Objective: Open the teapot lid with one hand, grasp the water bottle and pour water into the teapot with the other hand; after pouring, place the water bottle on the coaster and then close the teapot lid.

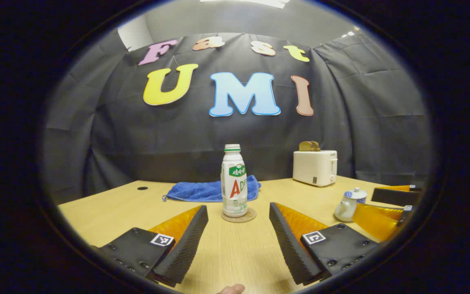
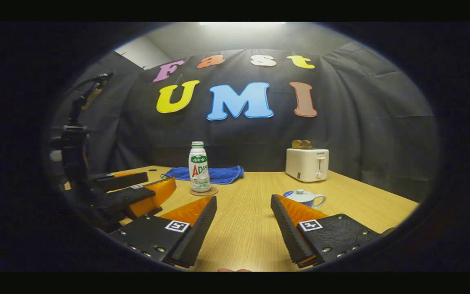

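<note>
The water bottle (image 1: 234, 181) stands upright on the round coaster (image 1: 239, 215) near the middle of the desk (image 1: 108, 208), its cap on. Just behind it, at the far edge, lies a crumpled blue towel (image 1: 210, 190). To the right at the far side stands a white toaster (image 1: 315, 167) with bread (image 1: 309, 145) sticking out of its top. Nearer and to the right sits the teapot (image 1: 349, 204), its lid (image 1: 355, 193) closed. The left tongs (image 1: 238, 222) are spread wide with nothing between them, the bottle straight ahead and nothing in the way. The right tongs (image 2: 243, 212) also gape wide and hold nothing; the teapot sits just beyond their right finger (image 2: 286, 228), partly hidden by it.
</note>
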A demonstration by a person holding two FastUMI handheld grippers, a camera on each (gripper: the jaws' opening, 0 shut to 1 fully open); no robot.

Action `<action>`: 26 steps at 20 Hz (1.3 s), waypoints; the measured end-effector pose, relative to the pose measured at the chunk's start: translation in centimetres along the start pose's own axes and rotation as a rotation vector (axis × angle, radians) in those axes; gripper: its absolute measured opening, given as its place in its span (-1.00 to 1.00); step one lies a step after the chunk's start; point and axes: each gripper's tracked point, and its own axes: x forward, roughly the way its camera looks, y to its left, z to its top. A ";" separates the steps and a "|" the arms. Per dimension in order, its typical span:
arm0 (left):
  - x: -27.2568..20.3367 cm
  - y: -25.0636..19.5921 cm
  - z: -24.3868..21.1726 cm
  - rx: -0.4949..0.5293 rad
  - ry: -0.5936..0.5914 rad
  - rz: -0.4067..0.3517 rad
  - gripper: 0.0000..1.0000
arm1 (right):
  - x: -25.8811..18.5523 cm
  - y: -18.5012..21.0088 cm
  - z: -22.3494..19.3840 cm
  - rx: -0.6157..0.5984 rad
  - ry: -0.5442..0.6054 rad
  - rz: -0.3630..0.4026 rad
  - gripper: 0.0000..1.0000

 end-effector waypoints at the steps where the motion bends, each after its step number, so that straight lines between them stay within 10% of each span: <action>1: -0.8 -0.4 0.1 0.000 -0.003 -0.006 1.00 | 0.0 0.6 0.0 -0.001 0.001 -0.005 0.65; 12: -2.6 0.9 -0.2 0.001 0.005 0.111 0.99 | 0.8 0.2 0.0 0.003 0.003 -0.065 0.66; 16: -2.5 0.2 -0.3 0.001 0.009 0.076 0.96 | 0.7 0.2 0.0 0.007 0.006 -0.056 0.95; 26: -2.3 -1.0 -0.3 -0.001 0.004 -0.003 0.96 | 0.8 0.8 0.0 0.007 0.003 -0.011 0.94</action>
